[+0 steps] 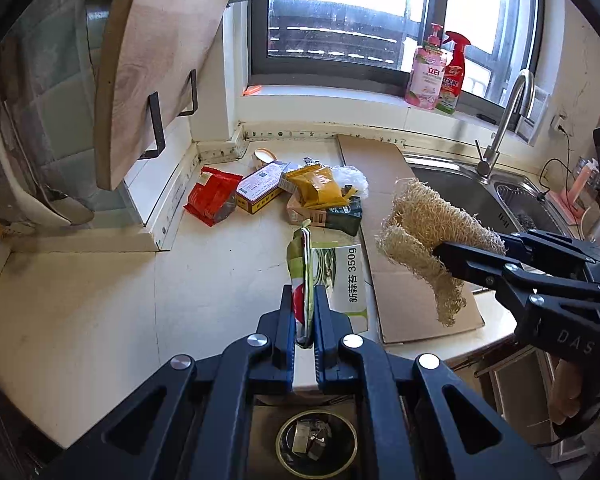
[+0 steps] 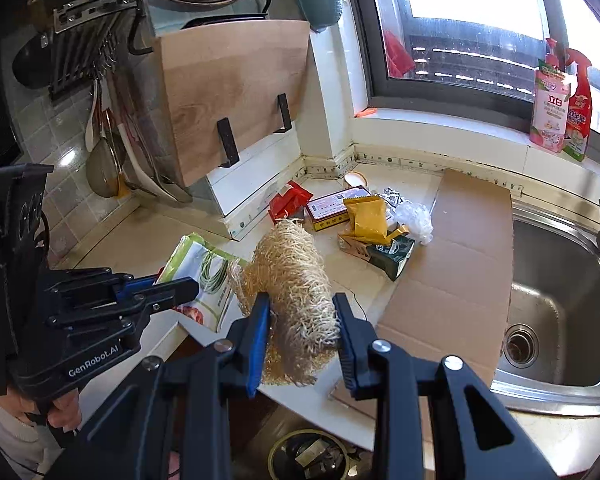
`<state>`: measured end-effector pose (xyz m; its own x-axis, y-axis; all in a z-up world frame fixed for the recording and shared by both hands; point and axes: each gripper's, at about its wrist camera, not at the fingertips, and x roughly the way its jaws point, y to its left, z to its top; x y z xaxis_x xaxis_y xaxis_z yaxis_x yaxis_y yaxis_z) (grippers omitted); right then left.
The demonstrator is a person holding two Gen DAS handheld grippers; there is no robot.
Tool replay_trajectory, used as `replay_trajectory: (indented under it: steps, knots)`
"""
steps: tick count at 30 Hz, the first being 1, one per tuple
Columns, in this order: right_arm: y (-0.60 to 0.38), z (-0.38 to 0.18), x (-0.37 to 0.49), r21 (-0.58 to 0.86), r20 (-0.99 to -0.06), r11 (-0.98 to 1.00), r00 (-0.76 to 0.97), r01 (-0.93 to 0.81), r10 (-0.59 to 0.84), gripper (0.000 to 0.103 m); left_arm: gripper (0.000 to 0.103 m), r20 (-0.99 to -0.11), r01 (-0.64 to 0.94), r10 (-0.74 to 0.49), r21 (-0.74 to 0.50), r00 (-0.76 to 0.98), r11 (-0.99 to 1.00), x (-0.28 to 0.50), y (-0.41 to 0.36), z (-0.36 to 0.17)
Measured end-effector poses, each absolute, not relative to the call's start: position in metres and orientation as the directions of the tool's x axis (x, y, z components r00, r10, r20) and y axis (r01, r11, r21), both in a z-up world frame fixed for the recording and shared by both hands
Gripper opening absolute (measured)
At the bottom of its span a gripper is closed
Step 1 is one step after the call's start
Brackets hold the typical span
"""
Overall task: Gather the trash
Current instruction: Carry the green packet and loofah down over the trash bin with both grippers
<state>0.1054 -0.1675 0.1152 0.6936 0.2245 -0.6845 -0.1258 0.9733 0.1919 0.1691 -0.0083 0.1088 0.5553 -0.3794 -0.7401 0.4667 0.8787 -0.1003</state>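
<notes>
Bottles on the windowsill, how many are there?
2: a pink pump bottle and a red spray bottle, side by side on the windowsill. Others may be out of frame.

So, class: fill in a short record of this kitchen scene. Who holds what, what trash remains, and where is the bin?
left tongs: shut on green-and-white plastic bag
right tongs: shut on beige fibrous loofah sponge
remaining trash: red packet, yellow packet, boxes on white counter
bin: round trash can below counter edge
</notes>
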Motion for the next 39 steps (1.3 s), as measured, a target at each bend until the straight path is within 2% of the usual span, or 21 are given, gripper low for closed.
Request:
replay_trajectory:
  steps: [8,16,25,29,32,39]
  knots:
    - [-0.147,0.127,0.051,0.204,-0.673,0.964,0.691,-0.167,0.263,0.031,0.005,-0.747,0.445,-0.356,-0.090,0.562,0.891,0.108,0.017,0.112]
    - [-0.137,0.098,0.009,0.253,-0.695,0.952,0.652,-0.174,0.304,0.031,0.006,-0.781,0.409,-0.353,-0.138,0.514,0.902,0.069,0.030,0.071]
    - [-0.141,0.001,-0.009,0.325,-0.777,0.940,0.539,-0.100,0.325,0.031,0.006,-0.818,0.351,-0.346,-0.191,0.459,0.917,0.039,0.025,-0.013]
    - [-0.143,-0.048,-0.011,0.284,-0.824,0.958,0.498,-0.050,0.270,0.031,0.006,-0.852,0.325,-0.364,-0.246,0.377,0.913,0.035,0.021,-0.063]
    - [-0.146,-0.086,-0.008,0.270,-0.860,0.963,0.447,-0.014,0.248,0.031,0.006,-0.879,0.310,-0.342,-0.240,0.332,0.920,0.032,0.016,-0.103]
    - [-0.146,-0.157,-0.004,0.252,-0.921,0.967,0.315,0.033,0.230,0.032,0.006,-0.905,0.275,-0.337,-0.264,0.262,0.924,0.033,0.012,-0.162]
